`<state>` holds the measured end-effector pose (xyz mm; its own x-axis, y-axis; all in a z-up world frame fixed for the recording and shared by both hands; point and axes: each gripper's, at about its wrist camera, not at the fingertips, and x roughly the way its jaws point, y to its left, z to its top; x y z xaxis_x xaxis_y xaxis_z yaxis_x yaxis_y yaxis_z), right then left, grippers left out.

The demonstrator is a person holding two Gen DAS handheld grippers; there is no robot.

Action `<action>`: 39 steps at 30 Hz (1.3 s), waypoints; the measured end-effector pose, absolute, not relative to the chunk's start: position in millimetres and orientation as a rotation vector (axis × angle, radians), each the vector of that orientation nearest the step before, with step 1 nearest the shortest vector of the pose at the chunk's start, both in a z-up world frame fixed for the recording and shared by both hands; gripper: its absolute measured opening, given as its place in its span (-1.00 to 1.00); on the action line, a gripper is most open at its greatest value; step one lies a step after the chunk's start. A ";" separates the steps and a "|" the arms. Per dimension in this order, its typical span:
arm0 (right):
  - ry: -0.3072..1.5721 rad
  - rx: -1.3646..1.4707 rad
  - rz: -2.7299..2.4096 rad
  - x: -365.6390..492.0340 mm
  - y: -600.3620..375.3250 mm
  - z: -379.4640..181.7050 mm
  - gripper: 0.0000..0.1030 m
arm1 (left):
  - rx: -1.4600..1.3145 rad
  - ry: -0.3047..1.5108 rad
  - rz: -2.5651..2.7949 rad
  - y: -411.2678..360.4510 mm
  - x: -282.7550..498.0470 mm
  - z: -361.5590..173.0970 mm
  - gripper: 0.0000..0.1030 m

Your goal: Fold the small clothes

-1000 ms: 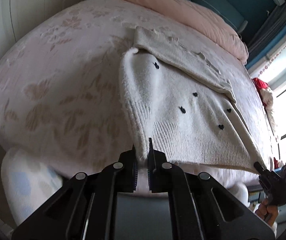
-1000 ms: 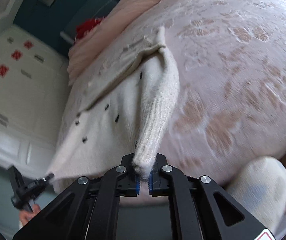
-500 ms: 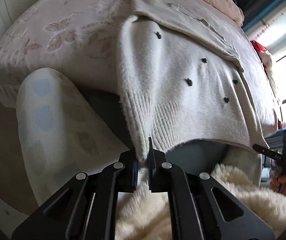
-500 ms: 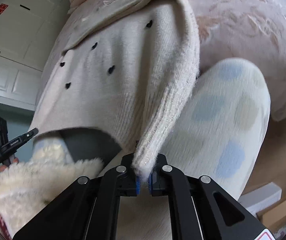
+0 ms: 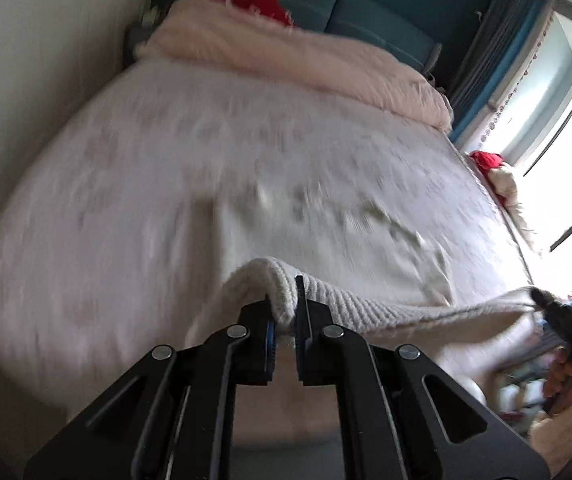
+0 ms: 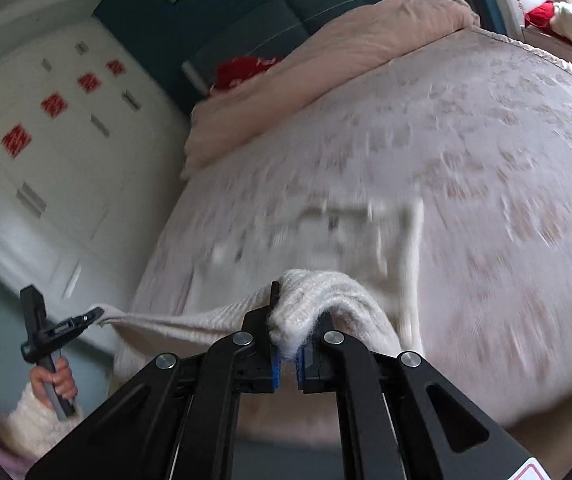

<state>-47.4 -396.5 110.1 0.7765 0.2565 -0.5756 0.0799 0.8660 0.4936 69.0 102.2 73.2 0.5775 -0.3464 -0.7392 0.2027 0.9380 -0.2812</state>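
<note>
Two grippers, left [image 5: 284, 312] and right [image 6: 287, 354], fingers pinching sweater [image 5: 365, 308] hem corners over bed [image 5: 166, 184]. Step: carrying hem toward collar. Next: lay flat, aligned, release.

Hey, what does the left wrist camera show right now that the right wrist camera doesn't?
Only the left wrist view shows the bright window and the curtain beside it. Only the right wrist view shows the white wardrobe with red square decorations. Both share the bed, the pink duvet at its head, and the cream sweater, its ribbed hem stretched between the left gripper and right gripper, both shut on it.
</note>
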 end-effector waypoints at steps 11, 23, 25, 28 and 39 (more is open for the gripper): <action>0.739 0.586 -0.082 86.0 -418.3 4.2 -0.66 | -0.117 1.020 -0.165 42.8 239.5 -58.8 -0.73; 0.771 0.523 -0.162 71.3 -431.7 -11.9 0.53 | -0.277 0.973 -0.177 89.5 222.3 -84.8 0.72; 0.835 0.468 -0.168 82.6 -420.4 -23.1 0.43 | -0.265 1.020 -0.200 81.3 228.1 -94.6 0.11; 0.895 0.397 -0.175 95.5 -409.0 -24.7 -0.85 | -0.194 1.111 -0.237 63.5 235.5 -105.0 -0.83; 0.808 0.518 -0.234 115.5 -456.2 -8.4 -0.87 | -0.180 1.027 -0.177 63.1 281.0 -48.0 -0.82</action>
